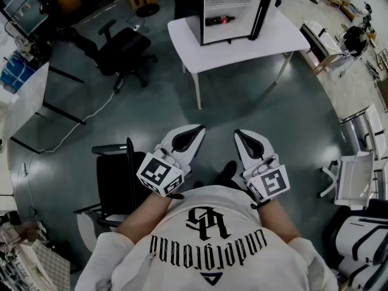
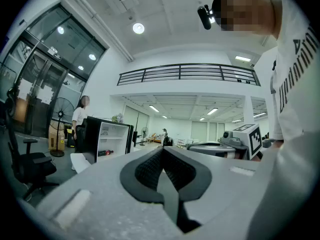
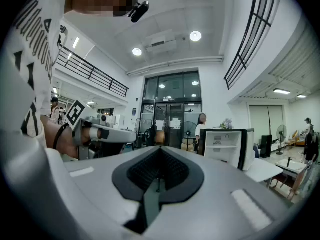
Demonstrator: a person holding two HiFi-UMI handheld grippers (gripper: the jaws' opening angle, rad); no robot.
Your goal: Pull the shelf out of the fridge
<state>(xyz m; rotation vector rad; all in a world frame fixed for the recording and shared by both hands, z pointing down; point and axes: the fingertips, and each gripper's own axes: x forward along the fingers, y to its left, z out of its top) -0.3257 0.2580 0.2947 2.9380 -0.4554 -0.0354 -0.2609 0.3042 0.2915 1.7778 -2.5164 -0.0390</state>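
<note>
A small black fridge (image 1: 233, 11) stands on a white table (image 1: 242, 44) far ahead, its door swung open to the right. Inside are a white shelf (image 1: 233, 6) and, below it, a dark bottle with a red label (image 1: 219, 20) lying on its side. The fridge (image 2: 102, 140) also shows small in the left gripper view, and the fridge (image 3: 224, 148) in the right gripper view. My left gripper (image 1: 197, 130) and right gripper (image 1: 240, 134) are held close to my chest, both shut and empty, well short of the table.
A black office chair (image 1: 124, 50) stands left of the table and another black chair (image 1: 112, 183) is by my left elbow. White desks (image 1: 27, 96) line the left side, white furniture (image 1: 357, 174) the right. A person (image 2: 80, 121) stands behind the fridge.
</note>
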